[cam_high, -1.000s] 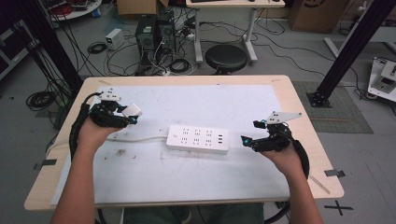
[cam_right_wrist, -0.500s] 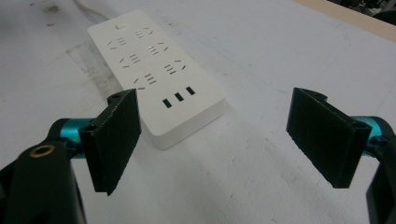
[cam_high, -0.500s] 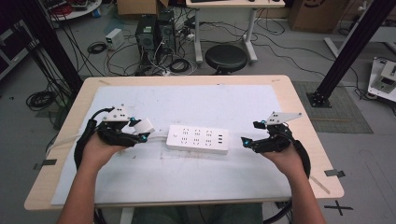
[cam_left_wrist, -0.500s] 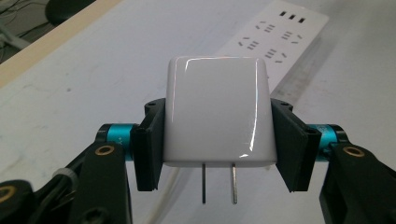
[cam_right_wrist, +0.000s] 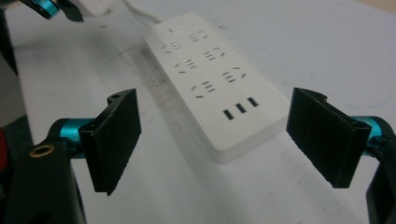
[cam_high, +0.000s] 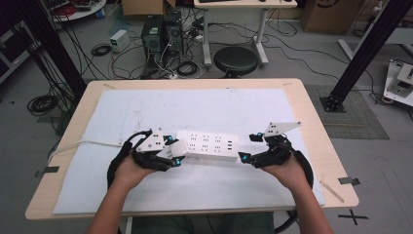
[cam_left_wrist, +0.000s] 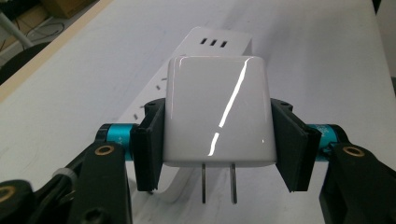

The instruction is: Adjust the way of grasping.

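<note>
A white power strip (cam_high: 208, 145) lies flat in the middle of the white mat, its sockets and three USB ports facing up (cam_right_wrist: 212, 91). My left gripper (cam_high: 173, 153) is shut on a glossy white plug adapter (cam_left_wrist: 217, 109), whose two metal prongs (cam_left_wrist: 218, 182) point back toward the camera. It hovers at the strip's left end, and the strip (cam_left_wrist: 219, 42) shows just beyond the adapter. My right gripper (cam_high: 246, 148) stands open at the strip's right end, its pads (cam_right_wrist: 116, 137) spread wide with nothing between them.
The strip's white cable (cam_high: 85, 145) runs left over the mat (cam_high: 146, 107) and off the wooden table's edge (cam_high: 68, 126). Beyond the table stand a black stool (cam_high: 236, 61), computer cases and floor cables. A black frame post (cam_high: 363, 48) rises at the right.
My left gripper has carried the adapter right and toward me, from the table's left side to the strip's left end. The right gripper has hardly moved.
</note>
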Available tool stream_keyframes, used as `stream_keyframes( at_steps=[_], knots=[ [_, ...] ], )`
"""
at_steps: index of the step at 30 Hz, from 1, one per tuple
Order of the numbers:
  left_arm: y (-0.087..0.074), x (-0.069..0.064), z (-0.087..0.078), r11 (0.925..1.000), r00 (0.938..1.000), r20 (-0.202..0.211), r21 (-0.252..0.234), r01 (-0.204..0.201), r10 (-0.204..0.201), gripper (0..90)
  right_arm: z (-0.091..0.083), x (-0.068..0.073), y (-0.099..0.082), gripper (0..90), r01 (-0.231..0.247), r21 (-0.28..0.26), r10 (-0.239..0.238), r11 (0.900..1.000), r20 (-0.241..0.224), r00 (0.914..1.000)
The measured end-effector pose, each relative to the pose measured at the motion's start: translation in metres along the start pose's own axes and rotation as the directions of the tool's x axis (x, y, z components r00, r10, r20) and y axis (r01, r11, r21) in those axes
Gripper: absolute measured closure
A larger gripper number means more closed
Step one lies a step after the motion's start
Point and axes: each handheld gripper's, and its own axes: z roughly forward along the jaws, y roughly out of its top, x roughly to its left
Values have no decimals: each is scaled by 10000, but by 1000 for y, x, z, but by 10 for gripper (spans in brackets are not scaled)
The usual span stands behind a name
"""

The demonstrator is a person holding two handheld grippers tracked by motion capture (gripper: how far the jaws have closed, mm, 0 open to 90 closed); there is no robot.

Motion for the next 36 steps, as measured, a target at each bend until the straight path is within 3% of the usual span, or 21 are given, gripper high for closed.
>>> stream_keyframes(
  at_steps=[7, 14, 16, 17, 19, 20, 21, 23, 24, 27, 29, 30, 32, 35, 36],
  knots=[
    [1, -21, 15, 9958, 9968, 232, -521, -751, 764, 425, 14, 12, -2, 182, -437, 0, 436, 9990, -747, 9963],
    [2, -41, 30, 9822, 9845, -3, -679, -1749, 1752, 425, 27, 20, -7, 182, -1279, -50, 1259, 9918, -1461, 9812],
    [3, -45, 35, 9785, 9815, -3, -775, -1910, 1916, 425, 31, 21, -7, 182, -1549, -108, 1507, 9879, -1729, 9733],
    [4, -49, 39, 9751, 9777, -88, -719, -2099, 2099, 425, 34, 23, -7, 182, -1758, -121, 1699, 9844, -1990, 9652],
    [4, -51, 42, 9738, 9762, -71, -691, -2166, 2166, 425, 36, 23, -7, 182, -1834, -156, 1760, 9829, -2111, 9615],
    [4, -53, 44, 9716, 9740, -128, -686, -2266, 2262, 425, 39, 24, -8, 182, -2018, -105, 1937, 9794, -2358, 9523],
    [4, -54, 46, 9691, 9716, -198, -701, -2365, 2357, 425, 39, 24, -8, 182, -2018, -105, 1937, 9794, -2358, 9523],
    [5, -58, 49, 9655, 9685, -275, -770, -2490, 2475, 425, 45, 26, -9, 182, -2367, -42, 2269, 9716, -2697, 9358],
    [6, -59, 51, 9630, 9663, -356, -805, -2571, 2550, 425, 45, 26, -9, 182, -2367, -42, 2269, 9716, -2697, 9358],
    [9, -64, 55, 9537, 9577, -583, -918, -2863, 2819, 425, 51, 28, -10, 182, -2693, -1, 2562, 9631, -3068, 9166],
    [10, -66, 56, 9490, 9534, -672, -977, -2997, 2942, 425, 54, 30, -10, 182, -2706, -28, 2562, 9627, -3130, 9146],
    [11, -68, 57, 9474, 9526, -757, -1073, -3014, 2945, 426, 55, 31, -10, 182, -2846, 42, 2708, 9586, -3221, 9072],
    [12, -70, 57, 9407, 9455, -960, -1108, -3207, 3110, 425, 57, 31, -10, 182, -2952, 32, 2784, 9554, -3424, 8973],
    [13, -71, 57, 9351, 9404, -1093, -1190, -3339, 3220, 426, 61, 32, -9, 183, -3062, 88, 2889, 9519, -3587, 8876],
    [14, -71, 57, 9353, 9417, -1090, -1259, -3307, 3183, 426, 63, 33, -9, 185, -3143, 91, 2953, 9493, -3693, 8811]
  ],
)
